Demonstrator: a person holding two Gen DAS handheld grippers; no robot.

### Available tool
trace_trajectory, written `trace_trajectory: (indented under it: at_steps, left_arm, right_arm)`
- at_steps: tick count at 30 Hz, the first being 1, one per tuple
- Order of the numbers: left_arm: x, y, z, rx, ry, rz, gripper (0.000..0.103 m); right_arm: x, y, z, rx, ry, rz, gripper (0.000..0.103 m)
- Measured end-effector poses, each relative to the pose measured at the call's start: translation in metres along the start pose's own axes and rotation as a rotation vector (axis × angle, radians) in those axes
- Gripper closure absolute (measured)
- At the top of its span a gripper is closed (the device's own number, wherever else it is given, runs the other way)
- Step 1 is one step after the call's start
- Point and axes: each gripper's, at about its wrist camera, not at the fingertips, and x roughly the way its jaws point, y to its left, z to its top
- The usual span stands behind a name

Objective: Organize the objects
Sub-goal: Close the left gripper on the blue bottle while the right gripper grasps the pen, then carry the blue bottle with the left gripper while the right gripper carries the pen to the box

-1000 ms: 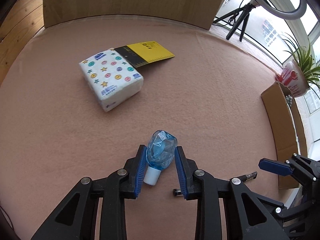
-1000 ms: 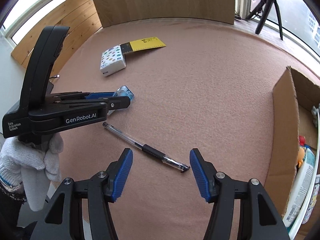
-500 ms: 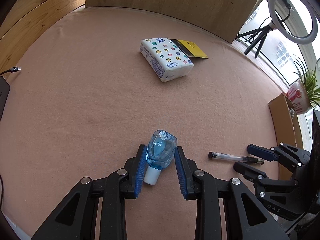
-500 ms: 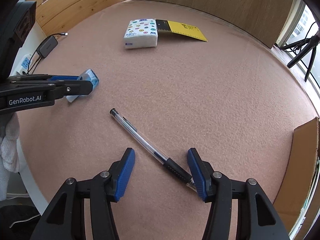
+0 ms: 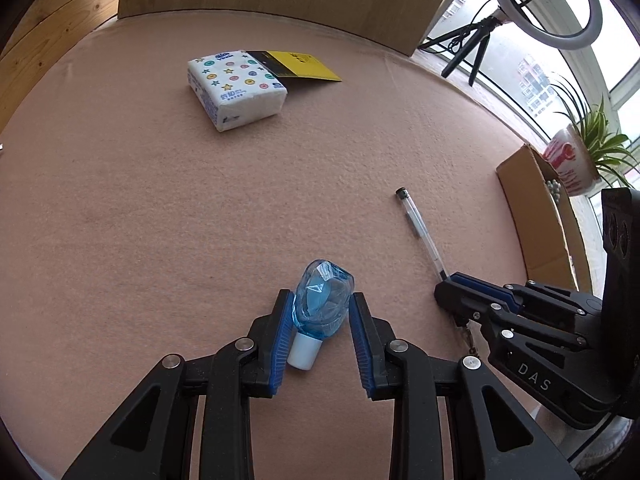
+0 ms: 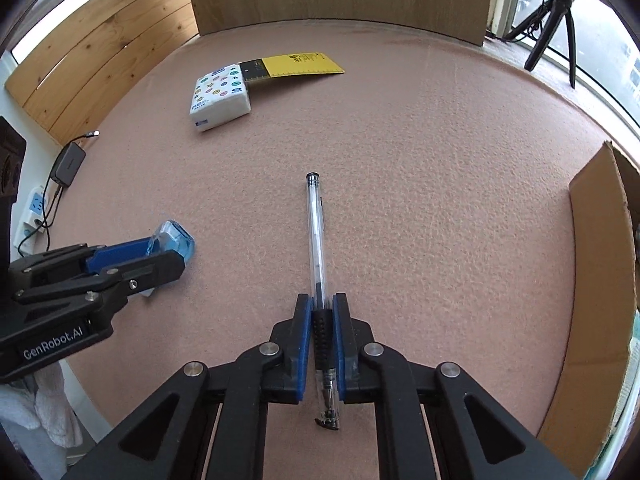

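The pen is lying on the pink felt table, and its long axis is running straight away from the right gripper, almost in line with the gripper's own pointing direction. Its black rubber grip section is clamped between the two blue pads, which have just been closing and are now pressed on it from both sides; the writing tip is sticking out behind the pads, toward the camera, while the clear barrel and the cap end are reaching forward over the felt. The pen is therefore held near one end, not at its middle, so it is judged that the long free part may droop or swing when it is lifted. The cardboard box is standing on the right side of this gripper, at the table edge, and the right hand is clearly the nearer one to it; the coming move is probably a lift and a turn to that side. The left gripper is closed on the small blue bottle, with the white cap pointing back to the camera. A tissue pack and a yellow card partly under it are seen far across the table.
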Motion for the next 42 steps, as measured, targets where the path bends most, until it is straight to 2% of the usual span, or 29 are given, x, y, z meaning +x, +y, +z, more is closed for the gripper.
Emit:
trace_trajectory:
  at_steps: [5,9,20,32,42]
  left_arm:
    - [0.005,-0.017,-0.004,0.000,0.021,-0.048,0.073]
    - [0.003,-0.028,-0.001,0.014,0.018,-0.065,0.073]
    - [-0.016,-0.078,0.026,0.103,-0.038,-0.122,0.073]
    - [-0.016,-0.168,0.058,0.229,-0.085,-0.188,0.073]
    - [0.005,-0.247,0.081,0.322,-0.100,-0.215,0.073]
  right_arm:
    - [-0.012,-0.017,-0.019,0.118,-0.017,0.042,0.094]
    - [-0.025,-0.026,-0.033,0.158,-0.040,0.035,0.094]
    - [-0.075,-0.058,-0.036,0.222,-0.156,0.010,0.094]
    - [-0.128,-0.112,-0.051,0.307,-0.260,-0.034,0.094]
    - [-0.155,-0.167,-0.065,0.376,-0.295,-0.098,0.094]
